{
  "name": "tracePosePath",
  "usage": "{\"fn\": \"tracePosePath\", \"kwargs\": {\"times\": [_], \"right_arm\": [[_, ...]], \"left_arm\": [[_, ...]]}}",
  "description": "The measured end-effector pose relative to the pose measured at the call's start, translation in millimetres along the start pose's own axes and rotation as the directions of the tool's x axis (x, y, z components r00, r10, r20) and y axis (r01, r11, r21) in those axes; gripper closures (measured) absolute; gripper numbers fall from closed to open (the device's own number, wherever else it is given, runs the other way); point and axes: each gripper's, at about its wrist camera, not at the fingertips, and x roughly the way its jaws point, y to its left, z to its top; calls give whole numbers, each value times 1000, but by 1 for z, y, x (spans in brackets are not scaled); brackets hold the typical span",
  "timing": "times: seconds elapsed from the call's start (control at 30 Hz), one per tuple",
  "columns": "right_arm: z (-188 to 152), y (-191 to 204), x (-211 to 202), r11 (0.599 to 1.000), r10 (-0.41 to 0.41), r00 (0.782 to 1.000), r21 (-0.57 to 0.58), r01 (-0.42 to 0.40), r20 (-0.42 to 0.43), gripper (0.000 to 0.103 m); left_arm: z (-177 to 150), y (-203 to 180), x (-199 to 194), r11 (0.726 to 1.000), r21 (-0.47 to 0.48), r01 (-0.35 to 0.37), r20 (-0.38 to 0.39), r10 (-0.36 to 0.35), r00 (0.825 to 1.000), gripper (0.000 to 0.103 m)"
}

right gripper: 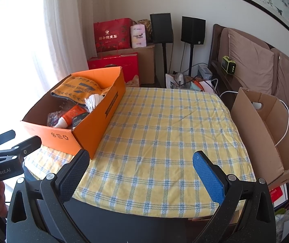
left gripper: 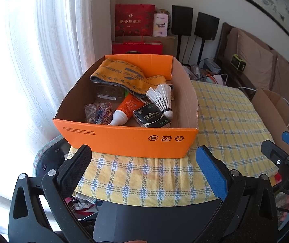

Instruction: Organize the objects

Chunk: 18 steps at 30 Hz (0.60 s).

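Observation:
An orange cardboard box (left gripper: 124, 141) stands on the yellow checked cloth (left gripper: 144, 178). In it lie an orange towel (left gripper: 120, 75), a white shuttlecock (left gripper: 160, 97), an orange tube (left gripper: 126, 109), a black tissue pack (left gripper: 152, 117), a bag of coloured bands (left gripper: 98, 113) and a clear container (left gripper: 108, 91). My left gripper (left gripper: 142, 151) is open and empty just in front of the box. My right gripper (right gripper: 140, 158) is open and empty over the cloth (right gripper: 164, 131), right of the box (right gripper: 95, 121). The right gripper's tip shows at the left wrist view's right edge (left gripper: 282, 143).
A brown cardboard box (right gripper: 266, 133) with a white cable stands at the table's right edge. Behind are red gift bags (right gripper: 112, 34), two black speakers on stands (right gripper: 161, 28), a sofa with brown cushions (right gripper: 249, 64) and a white curtain (left gripper: 43, 60) at the left.

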Motion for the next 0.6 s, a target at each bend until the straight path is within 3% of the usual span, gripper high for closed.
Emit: {"fn": "tracePosePath", "kwargs": {"times": [0.6], "right_arm": [[-1, 1, 0, 1000, 4, 1000, -1, -4, -4, 0]], "left_arm": [[0, 1, -1, 1000, -2, -7, -1, 7, 1000, 0]]}}
